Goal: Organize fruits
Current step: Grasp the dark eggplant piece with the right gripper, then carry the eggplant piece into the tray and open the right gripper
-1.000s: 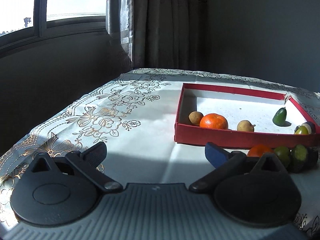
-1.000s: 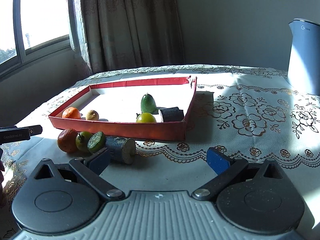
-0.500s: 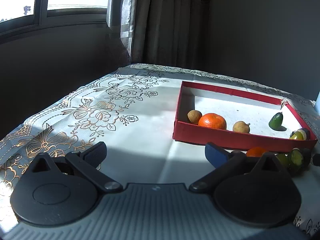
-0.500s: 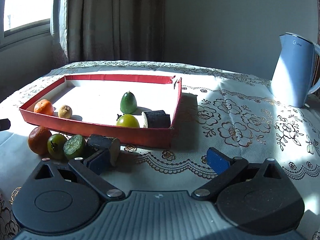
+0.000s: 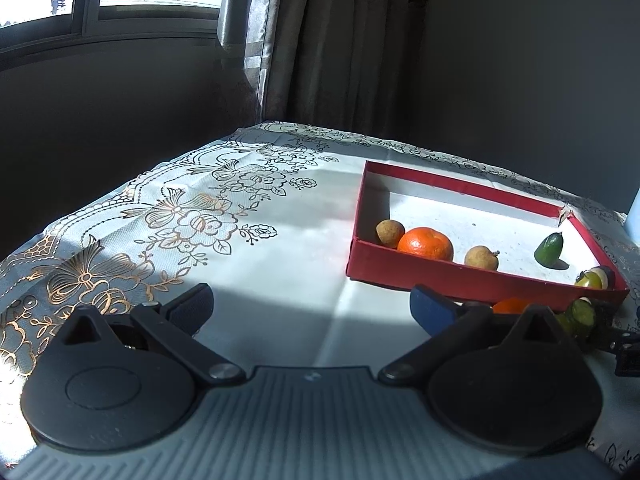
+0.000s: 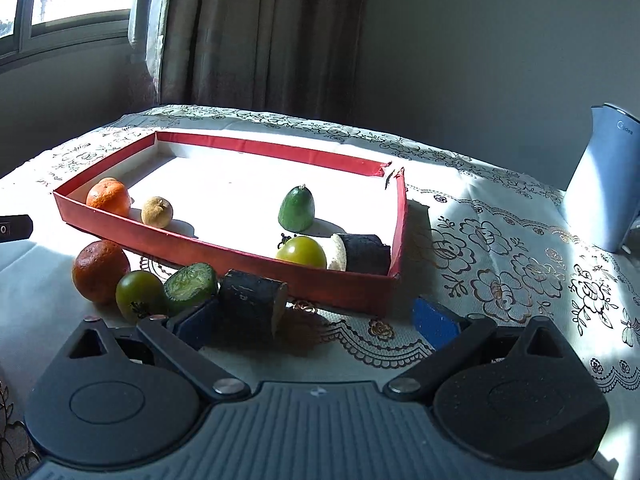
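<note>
Plainly, left fingers (image 5: 192, 310) spread wide, empty, right fingers (image 6: 434, 322) likewise, holding nothing

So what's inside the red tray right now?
The red tray holds an orange, tan fruit, green pointed fruit, green tomato and dark cylinder; the orange mostly hides another tan fruit.

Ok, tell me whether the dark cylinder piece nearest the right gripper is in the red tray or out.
Out. The dark cylinder piece lies on the tablecloth, outside the red tray's near wall.
</note>
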`<state>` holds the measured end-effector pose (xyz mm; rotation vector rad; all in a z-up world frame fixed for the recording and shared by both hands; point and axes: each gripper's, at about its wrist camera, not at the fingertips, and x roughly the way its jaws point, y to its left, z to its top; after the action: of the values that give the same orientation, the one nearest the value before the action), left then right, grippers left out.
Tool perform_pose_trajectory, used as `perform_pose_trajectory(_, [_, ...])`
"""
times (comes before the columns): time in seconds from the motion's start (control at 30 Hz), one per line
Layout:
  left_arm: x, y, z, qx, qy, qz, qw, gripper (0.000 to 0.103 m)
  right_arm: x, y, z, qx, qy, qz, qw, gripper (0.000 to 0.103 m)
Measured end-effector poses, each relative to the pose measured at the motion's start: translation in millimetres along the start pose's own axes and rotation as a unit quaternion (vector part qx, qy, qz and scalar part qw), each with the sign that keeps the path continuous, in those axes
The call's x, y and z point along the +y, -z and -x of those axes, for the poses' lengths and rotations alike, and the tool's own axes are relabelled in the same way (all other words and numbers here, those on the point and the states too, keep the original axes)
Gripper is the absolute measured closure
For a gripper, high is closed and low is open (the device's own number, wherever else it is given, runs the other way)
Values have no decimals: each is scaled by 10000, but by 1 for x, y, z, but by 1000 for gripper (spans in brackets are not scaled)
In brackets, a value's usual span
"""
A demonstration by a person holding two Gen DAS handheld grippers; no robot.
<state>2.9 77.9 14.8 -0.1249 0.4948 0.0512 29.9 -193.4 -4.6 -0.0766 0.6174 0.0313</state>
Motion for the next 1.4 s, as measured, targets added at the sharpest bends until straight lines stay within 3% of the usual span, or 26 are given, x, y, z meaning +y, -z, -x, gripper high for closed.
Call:
perform_pose_trajectory(0.27, [2, 0, -1, 27, 22, 95, 9999, 0, 4, -1, -5, 60, -37, -18, 10000, 1])
perform_pose_trajectory(0.33, [3, 0, -1, 33, 24, 121, 9999, 0, 6, -4, -6, 91, -207, -89, 9997, 6])
perform_pose_trajectory(0.43, [5, 0, 0, 25, 39, 164, 9999, 0, 12, -6, -7, 113, -316, -148, 9993, 29])
perform_pose_trajectory(0.47, [5, 0, 0, 23, 45, 175, 9998, 0, 14, -7, -8, 161, -343, -186, 9991, 42])
perform_pose_trajectory(0.5, [6, 0, 0, 23, 52, 188, 9998, 0, 16, -7, -10, 218, -375, -235, 9988, 46])
perform_pose_trajectory(0.73, [7, 0, -1, 32, 102, 262, 9996, 0, 13, -6, -13, 239, -463, -327, 9981, 46])
perform_pose_trajectory(0.77, [8, 0, -1, 30, 108, 276, 9996, 0, 13, -6, -13, 245, -485, -308, 9980, 48])
perform_pose_trajectory(0.83, [9, 0, -1, 21, 119, 303, 9995, 0, 13, -6, -12, 236, -669, -296, 9970, 62])
perform_pose_trajectory(1.1, [10, 0, 0, 0, 155, 366, 9992, 0, 16, 2, 5, 56, -723, -223, 9971, 64])
perform_pose_trajectory(1.4, [9, 0, -1, 3, 122, 317, 9994, 0, 4, -22, 36, -687, -623, -233, 9954, 64])
